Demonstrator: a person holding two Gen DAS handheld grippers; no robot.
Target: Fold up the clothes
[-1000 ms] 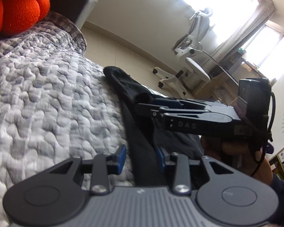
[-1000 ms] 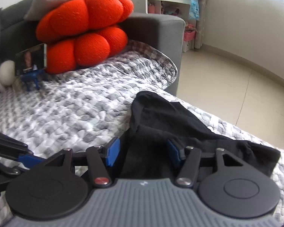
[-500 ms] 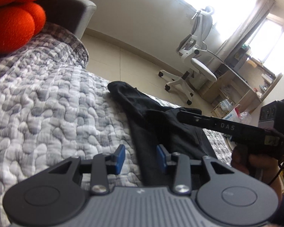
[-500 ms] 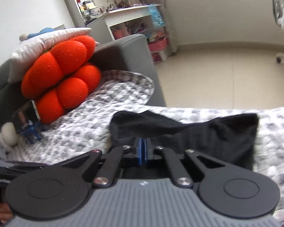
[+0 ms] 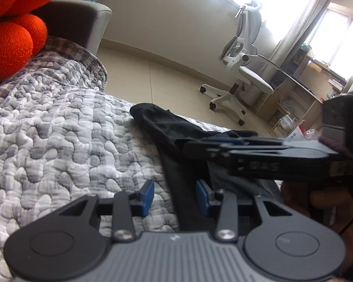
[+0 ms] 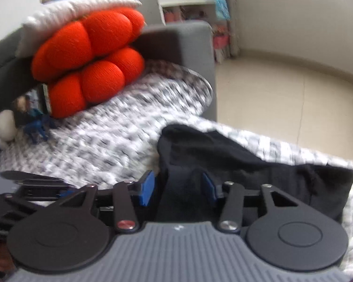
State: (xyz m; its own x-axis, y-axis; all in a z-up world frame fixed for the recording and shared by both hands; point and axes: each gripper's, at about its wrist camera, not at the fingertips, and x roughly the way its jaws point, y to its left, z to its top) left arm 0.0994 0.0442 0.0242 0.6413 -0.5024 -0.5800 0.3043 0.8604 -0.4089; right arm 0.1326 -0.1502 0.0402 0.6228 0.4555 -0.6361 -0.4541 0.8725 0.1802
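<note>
Black garment (image 6: pixel 247 164) lies rumpled on the quilted cover (image 5: pixel 58 129), near its floor-side edge. Left tool (image 5: pixel 174 193) part open, right tool (image 6: pixel 177 188) just reopening; cloth between both pad pairs, neither gripping. Judgement: close both on single edges before lifting, keeping tension even.

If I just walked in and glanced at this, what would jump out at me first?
Probably the bright orange cushion, piled against the grey sofa's back under a white pillow. Next, the black garment lying crumpled on the grey-and-white quilt, with two blue-tipped grippers, left and right, over its near edge. A white office chair stands by the sunny window.
</note>
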